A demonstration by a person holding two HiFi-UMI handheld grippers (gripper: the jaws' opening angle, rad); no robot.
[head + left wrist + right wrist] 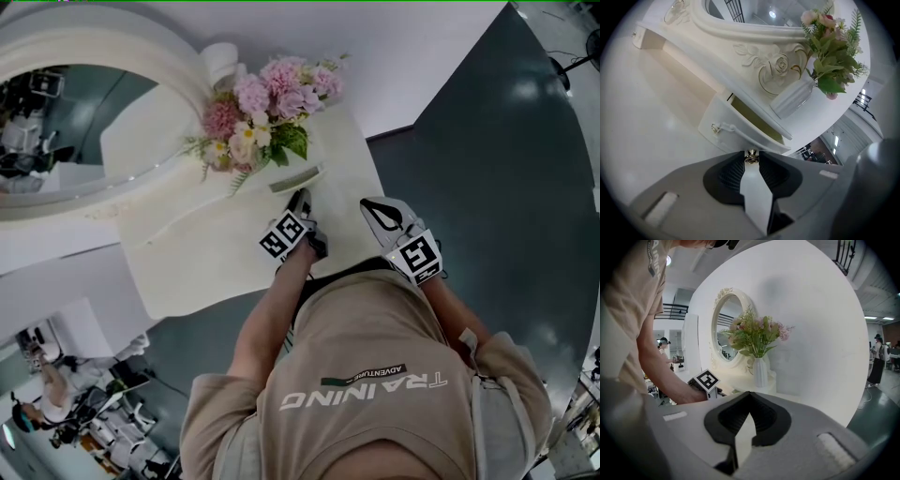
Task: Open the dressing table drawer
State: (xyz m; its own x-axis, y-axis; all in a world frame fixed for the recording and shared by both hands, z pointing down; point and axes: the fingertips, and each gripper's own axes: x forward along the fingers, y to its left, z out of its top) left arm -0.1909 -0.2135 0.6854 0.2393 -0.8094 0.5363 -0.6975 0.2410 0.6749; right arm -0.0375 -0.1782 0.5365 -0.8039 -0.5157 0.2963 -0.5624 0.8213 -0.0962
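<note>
Two closed grippers: left gripper [751, 159] pinches the drawer knob [751, 154] (right gripper [749, 401] empty).

White wall [422, 56] behind — dark glossy floor [506, 187], ceiling strip lights [876, 318] beyond.

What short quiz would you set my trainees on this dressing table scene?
1. True or false: the right gripper has something clamped between its jaws.
2. What sits between the jaws of the left gripper? A) a flower B) a small gold knob C) nothing
3. Fill in: the drawer in the left gripper view stands partly ___.
Key: 1 false; 2 B; 3 open.
</note>
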